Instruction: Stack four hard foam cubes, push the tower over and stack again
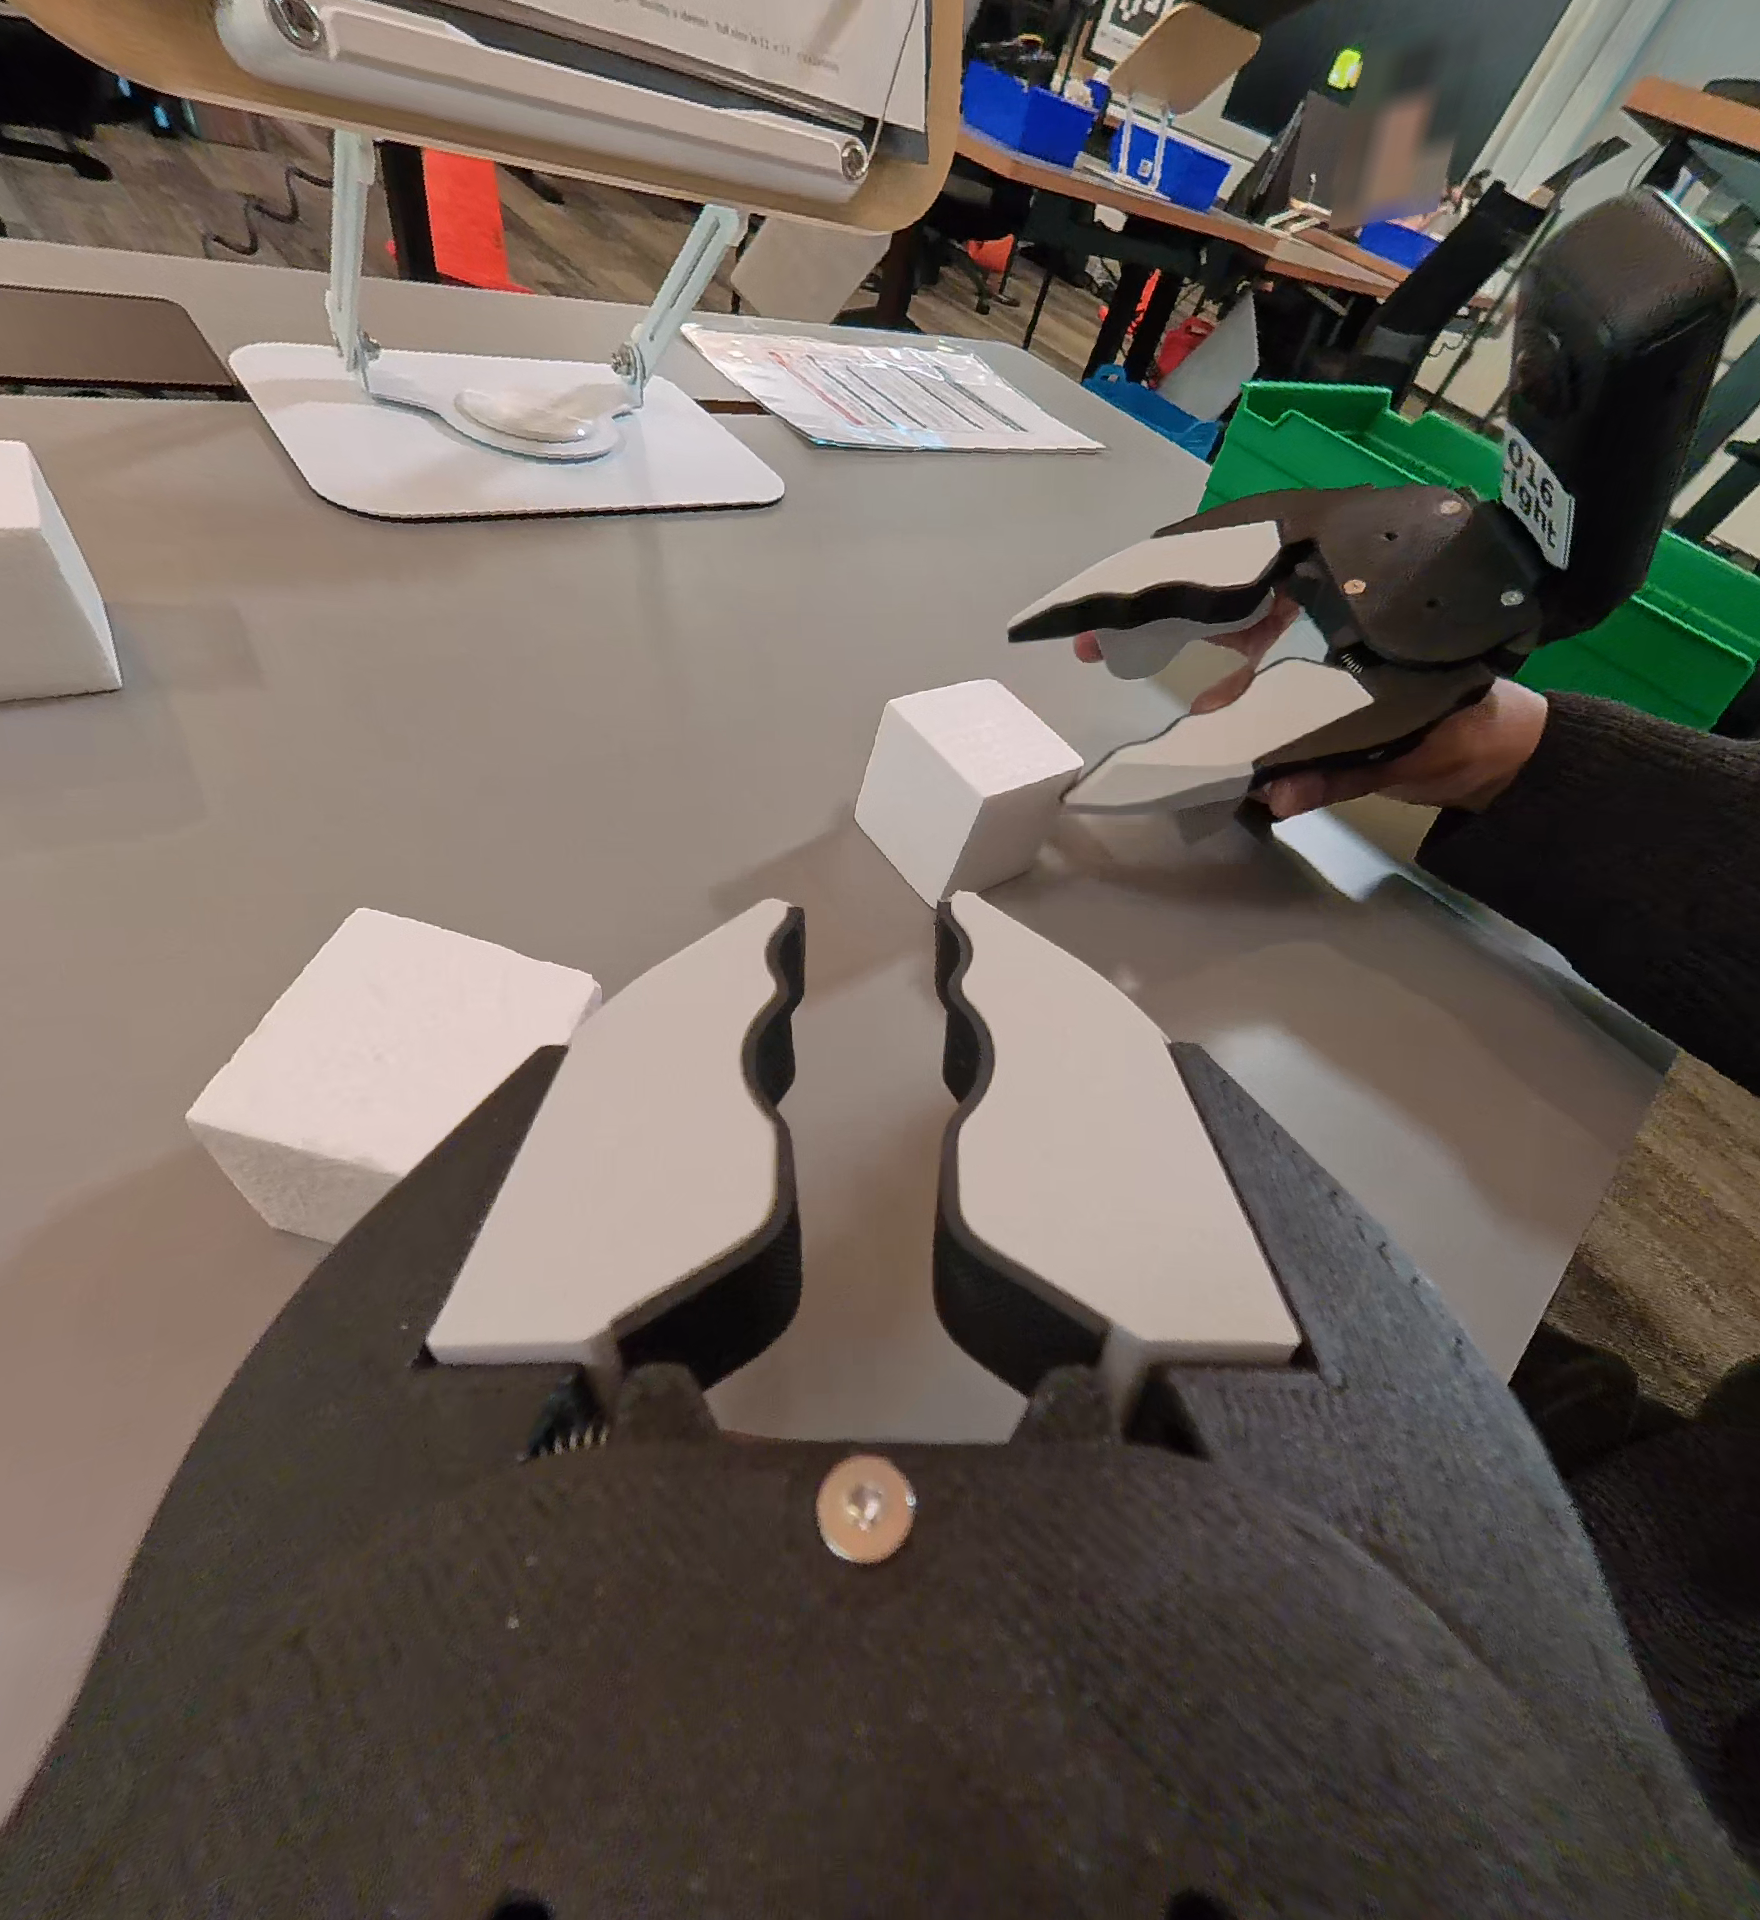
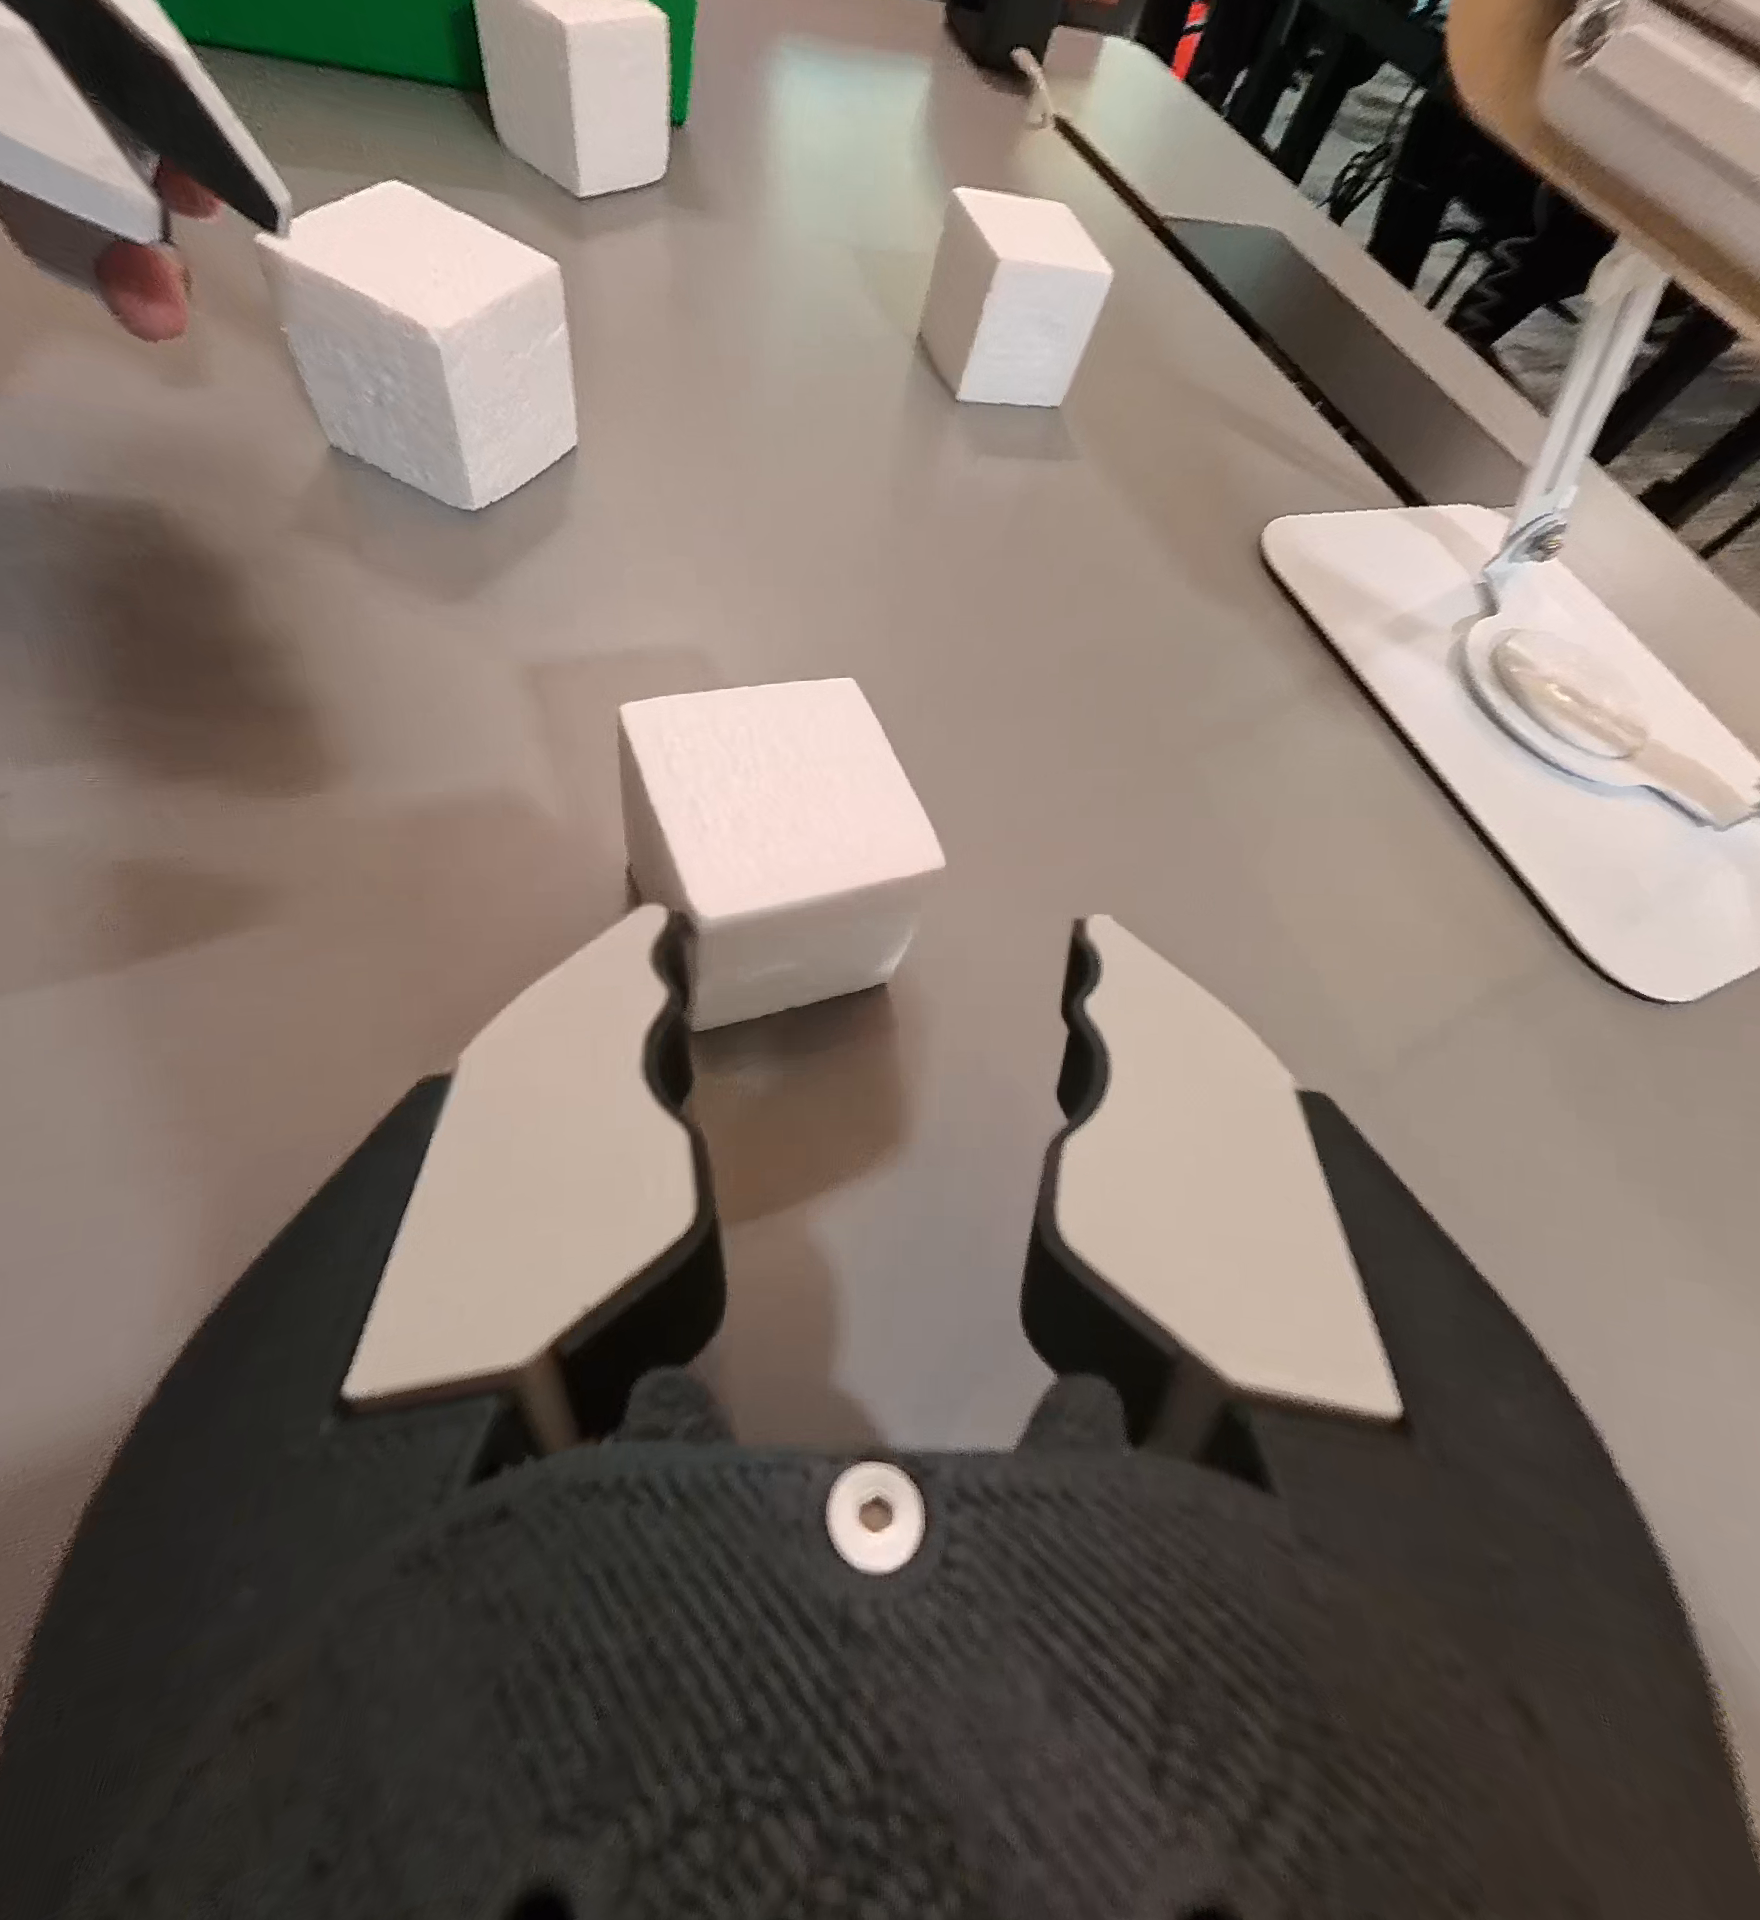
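Observation:
A small white foam cube [image 1: 964, 795] [image 2: 772, 831] sits on the grey table [image 1: 460, 748]. My right gripper [image 2: 871, 923] is open and empty. Its left fingertip [image 2: 652, 935] touches the cube's near left corner, and the cube lies just beyond the gap. In the left wrist view the right gripper [image 1: 1042, 712] comes in from the right, its lower finger against the cube. My left gripper [image 1: 871, 914] is open and empty, low over the table, short of the cube. A larger foam block [image 1: 377, 1060] [image 2: 429, 332] lies just to its left. The left gripper [image 2: 216, 223] also shows at the top left of the right wrist view.
Two more foam blocks [image 2: 1016, 296] [image 2: 580, 88] stand farther off, and a slanted one [image 1: 3, 571] at the left. A stand on a white base [image 1: 502, 447] [image 2: 1582, 748], a laminated sheet [image 1: 886, 384] and a green bin [image 1: 1375, 447] border the table. The larger foam block [image 2: 429, 332] lies some 5 centimetres from my left tips, 15 centimetres from my right tips.

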A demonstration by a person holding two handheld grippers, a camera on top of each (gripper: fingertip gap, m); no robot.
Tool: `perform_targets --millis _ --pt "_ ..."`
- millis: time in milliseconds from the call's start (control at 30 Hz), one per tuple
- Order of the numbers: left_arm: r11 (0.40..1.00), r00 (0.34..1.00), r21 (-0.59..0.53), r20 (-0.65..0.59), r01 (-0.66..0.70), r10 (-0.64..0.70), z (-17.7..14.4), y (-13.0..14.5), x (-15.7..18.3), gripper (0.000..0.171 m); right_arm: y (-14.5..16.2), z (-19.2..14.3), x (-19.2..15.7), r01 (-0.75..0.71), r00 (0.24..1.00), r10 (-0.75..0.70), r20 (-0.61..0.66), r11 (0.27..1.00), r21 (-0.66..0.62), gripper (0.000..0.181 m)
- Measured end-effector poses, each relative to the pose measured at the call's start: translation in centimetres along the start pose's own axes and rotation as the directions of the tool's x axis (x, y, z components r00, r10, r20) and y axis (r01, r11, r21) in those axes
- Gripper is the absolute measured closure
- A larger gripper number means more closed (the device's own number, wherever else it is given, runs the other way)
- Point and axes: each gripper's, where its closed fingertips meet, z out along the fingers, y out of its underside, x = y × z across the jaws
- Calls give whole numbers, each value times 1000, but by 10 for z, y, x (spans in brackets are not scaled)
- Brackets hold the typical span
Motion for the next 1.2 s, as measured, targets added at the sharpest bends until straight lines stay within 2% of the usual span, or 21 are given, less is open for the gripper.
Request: perform_targets --millis 133,167,400,500,800,933,1200 --pt "1000 1000 1 0 11 -11 0 0 -1 147 0 -2 3 78 995 -77 -59 997 8 148" --pt "1000 1000 2 1 12 -12 0 0 -1 147 0 -2 2 87 995 -86 -57 996 14 149" --pt "1000 1000 1 0 8 -8 0 0 0 147 0 -5 10 42 996 -40 -86 999 21 126" --pt "1000 1000 1 1 6 -6 0 0 0 147 2 -5 9 25 997 -25 -76 1000 3 125" --pt "1000 1000 -4 5 -4 4 0 1 1 146 19 2 -24 -47 990 66 125 988 -147 128" --pt "1000 1000 -5 5 -4 4 0 2 1 146 9 0 -44 -12 976 32 216 995 -94 135" --pt "1000 1000 -4 4 2 -2 0 1 0 146 9 0 -22 -48 994 55 97 996 -78 126"
